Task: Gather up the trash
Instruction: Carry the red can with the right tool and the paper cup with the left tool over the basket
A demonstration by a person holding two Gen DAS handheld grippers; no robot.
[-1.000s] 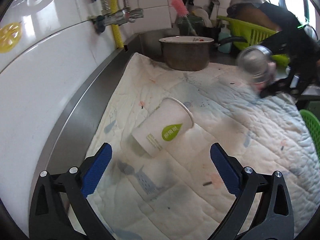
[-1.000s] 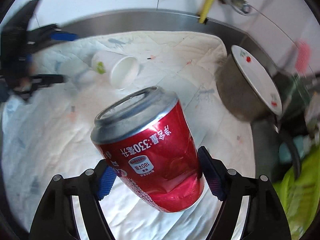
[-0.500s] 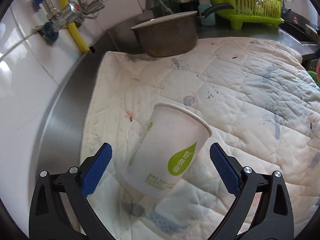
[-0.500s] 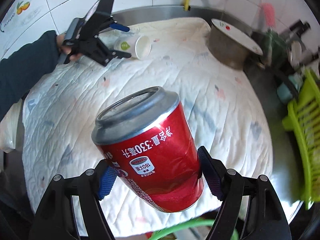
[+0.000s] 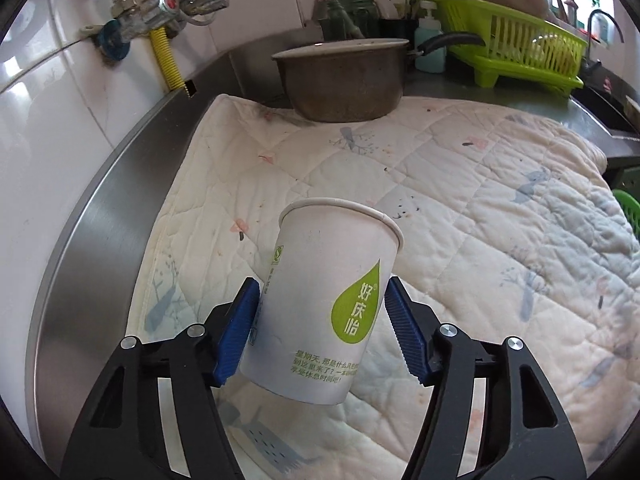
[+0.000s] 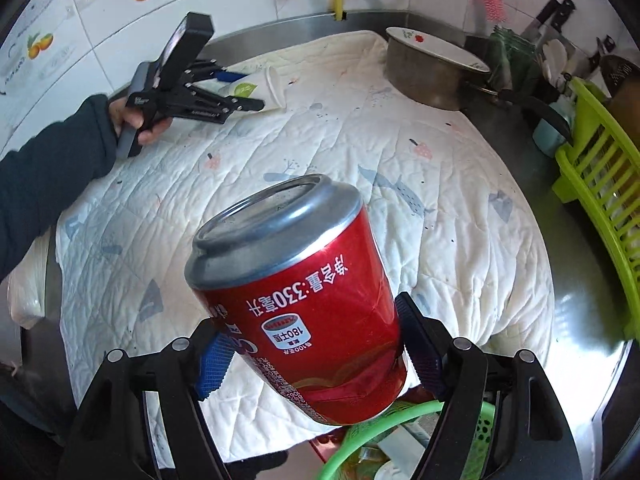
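Note:
My left gripper (image 5: 320, 328) is shut on a white paper cup (image 5: 320, 304) with a green drop logo, its blue pads pressing both sides, over the quilted cloth (image 5: 460, 208). In the right wrist view the same cup (image 6: 256, 90) lies on its side in the left gripper (image 6: 236, 92) at the far left of the cloth. My right gripper (image 6: 312, 356) is shut on a red 330 ml can (image 6: 304, 304), held in the air above a green basket (image 6: 400, 436) past the cloth's near edge.
A metal pot (image 5: 340, 80) with a plate on top stands at the cloth's far edge. A green dish rack (image 5: 512, 48) stands at the right. Steel counter rim (image 5: 100, 220) and tiled wall with pipes run along the left. The basket holds some trash.
My left gripper closed on the paper cup, which was lying loose between the open fingers before. My right gripper drew back with the can toward the green basket.

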